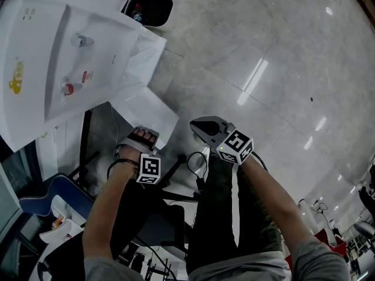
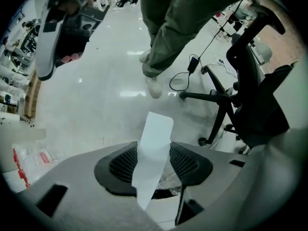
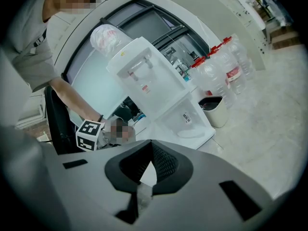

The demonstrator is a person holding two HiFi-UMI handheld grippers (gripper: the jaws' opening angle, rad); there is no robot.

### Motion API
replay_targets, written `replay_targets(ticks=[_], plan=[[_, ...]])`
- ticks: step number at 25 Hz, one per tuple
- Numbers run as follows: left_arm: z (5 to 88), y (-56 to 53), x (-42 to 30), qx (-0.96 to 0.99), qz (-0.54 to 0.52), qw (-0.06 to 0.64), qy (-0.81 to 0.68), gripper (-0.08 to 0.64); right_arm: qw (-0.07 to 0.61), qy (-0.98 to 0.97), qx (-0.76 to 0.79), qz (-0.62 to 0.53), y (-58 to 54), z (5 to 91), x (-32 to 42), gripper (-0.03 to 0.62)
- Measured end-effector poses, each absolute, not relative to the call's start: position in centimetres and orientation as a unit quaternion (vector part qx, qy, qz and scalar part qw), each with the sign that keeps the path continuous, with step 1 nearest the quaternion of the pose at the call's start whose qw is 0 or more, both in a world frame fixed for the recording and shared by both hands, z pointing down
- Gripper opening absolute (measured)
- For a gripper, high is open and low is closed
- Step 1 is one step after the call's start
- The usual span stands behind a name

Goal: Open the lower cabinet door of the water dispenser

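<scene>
The big white water dispenser (image 1: 53, 57) is up and to the left of both hand-held grippers in the head view. Its cabinet (image 3: 188, 121) at the bottom looks open already, because you can see the white inside.

The lower cabinet door (image 1: 146, 107) sticks out from the bottom of the machine toward the person. It stands like a thin wall. Its top edge runs from the machine out to the left hand-held gripper (image 1: 143, 138), which sits right on top of that edge. So the door is straight under this one, and this hand is the nearer one.

The left hand-held gripper points straight down at the floor (image 2: 96, 105). Its jaws are wide, with one on each side of the door's thin edge. The white edge fills the gap between the black pads (image 2: 185, 160), so it looks pinched there.

The right hand-held gripper (image 1: 196, 124) is near the door's right side and does not touch it. It points almost level at the machine. Its jaws are together and hold nothing.

I think the left hand has to do the next bit. The door turns where it joins the machine, so the hand should go sideways in a curve, not up or down.
</scene>
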State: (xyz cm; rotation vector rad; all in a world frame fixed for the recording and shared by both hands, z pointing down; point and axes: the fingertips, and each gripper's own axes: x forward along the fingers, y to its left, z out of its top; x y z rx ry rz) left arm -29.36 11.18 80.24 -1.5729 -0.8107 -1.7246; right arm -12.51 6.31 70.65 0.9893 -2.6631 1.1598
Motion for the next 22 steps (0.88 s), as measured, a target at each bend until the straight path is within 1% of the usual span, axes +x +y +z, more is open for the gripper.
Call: replay_targets(ticks=[5, 18, 22], plan=[[80.4, 11.9, -31.3, -0.577, -0.664, 0.341, -0.331, 0.206, 0.036, -0.868, 0.32, 0.379, 6.8, 70.6, -13.0, 0.011], [80.9, 12.9, -34.7, -0.537, -0.676, 0.344, -0.368, 0.209, 0.035, -0.868, 0.32, 0.379, 7.4, 70.6, -13.0, 0.009], [80.9, 13.0, -35.3, -0.536, -0.682, 0.335, -0.367, 0.21, 0.034, -0.869, 0.32, 0.377, 7.4, 70.4, -13.1, 0.009]])
